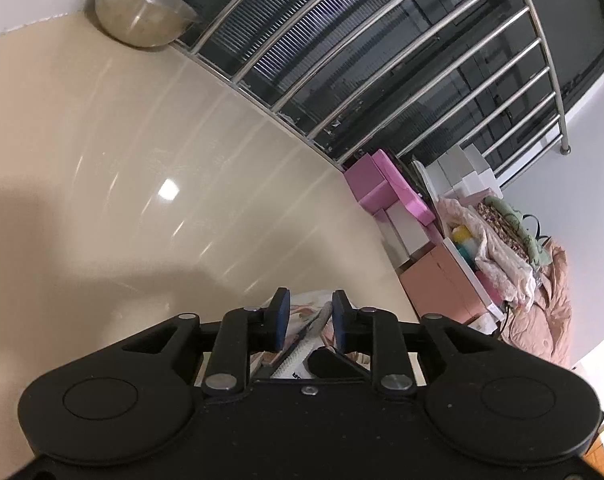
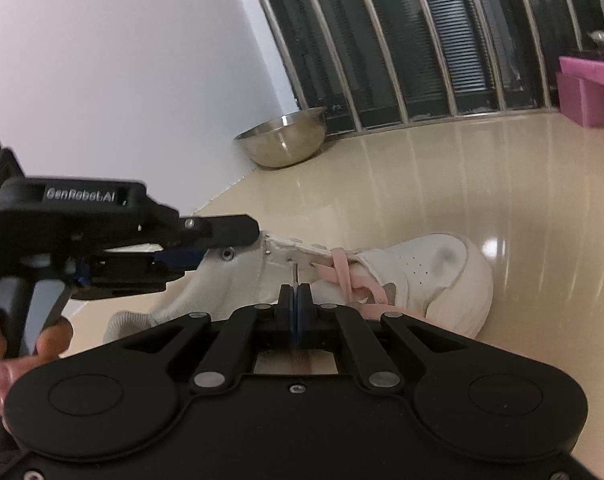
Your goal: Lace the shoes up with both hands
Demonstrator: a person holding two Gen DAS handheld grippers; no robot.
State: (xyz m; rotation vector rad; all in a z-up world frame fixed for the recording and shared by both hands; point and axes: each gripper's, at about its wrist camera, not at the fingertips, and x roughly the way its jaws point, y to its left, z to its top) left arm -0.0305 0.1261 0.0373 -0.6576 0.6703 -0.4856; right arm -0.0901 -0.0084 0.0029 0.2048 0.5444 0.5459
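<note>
White sneaker [image 2: 422,276] lies on its side on the glossy beige floor [image 2: 462,168], pink lace [image 2: 348,276] threaded through its lower eyelets. Right gripper [image 2: 297,300] has its jaws pressed together on the lace's thin tip. Left gripper [image 1: 312,320] hangs over the shoe's collar, jaws apart. A steel bowl [image 2: 283,140] sits by the wall.

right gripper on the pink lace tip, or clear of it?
Touching. In the right wrist view the right gripper has its blue pads shut on the thin stiff tip of the flat pink shoelace, beside the white leather sneaker.
</note>
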